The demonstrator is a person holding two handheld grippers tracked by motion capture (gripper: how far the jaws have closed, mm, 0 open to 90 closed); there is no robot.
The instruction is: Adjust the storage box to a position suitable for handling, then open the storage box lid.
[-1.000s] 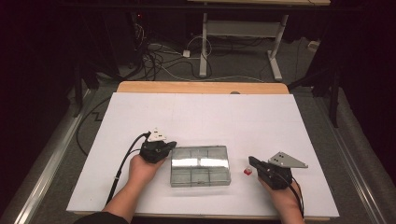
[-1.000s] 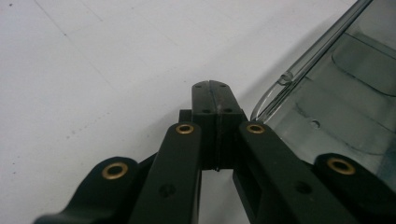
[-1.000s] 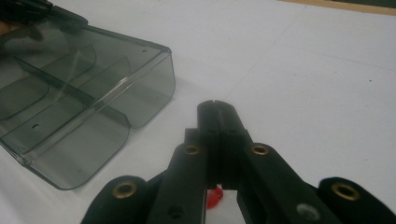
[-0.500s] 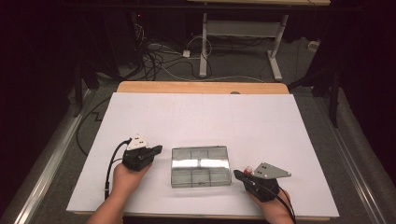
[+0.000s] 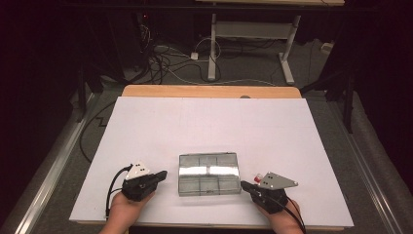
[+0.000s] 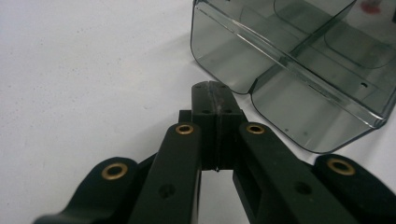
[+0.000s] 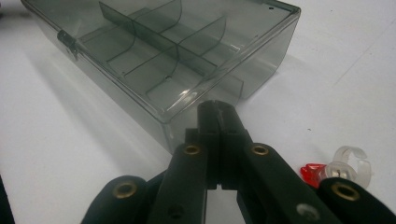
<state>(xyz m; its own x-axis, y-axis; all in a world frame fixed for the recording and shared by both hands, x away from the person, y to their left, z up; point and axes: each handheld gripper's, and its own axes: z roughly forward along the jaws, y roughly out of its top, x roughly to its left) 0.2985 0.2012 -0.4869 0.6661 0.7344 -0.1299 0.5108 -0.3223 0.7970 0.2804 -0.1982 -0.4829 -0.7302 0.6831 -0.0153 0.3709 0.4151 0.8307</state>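
Note:
A clear grey plastic box (image 5: 209, 173) with several inner compartments lies lid down on the white table, near its front edge. My left gripper (image 5: 162, 174) rests to the left of the box, shut, with nothing between its jaws. In the left gripper view its tips (image 6: 213, 93) stop just short of the box's corner (image 6: 233, 70). My right gripper (image 5: 243, 185) sits at the box's front right corner, also shut and empty. Its tips (image 7: 215, 108) nearly touch the box wall (image 7: 187, 107). A small red and clear plastic ring (image 7: 336, 170) lies beside the right gripper.
The white tabletop (image 5: 209, 126) stretches far behind the box. Its wooden edge (image 5: 209, 91) runs along the back. Cables and desk legs (image 5: 212, 48) stand on the dark floor beyond. The small red ring (image 5: 258, 176) lies right of the box.
Both hands have drawn back toward the table's front edge, away from the box. The left gripper has moved left and down, the right gripper down. The box stays where it was.

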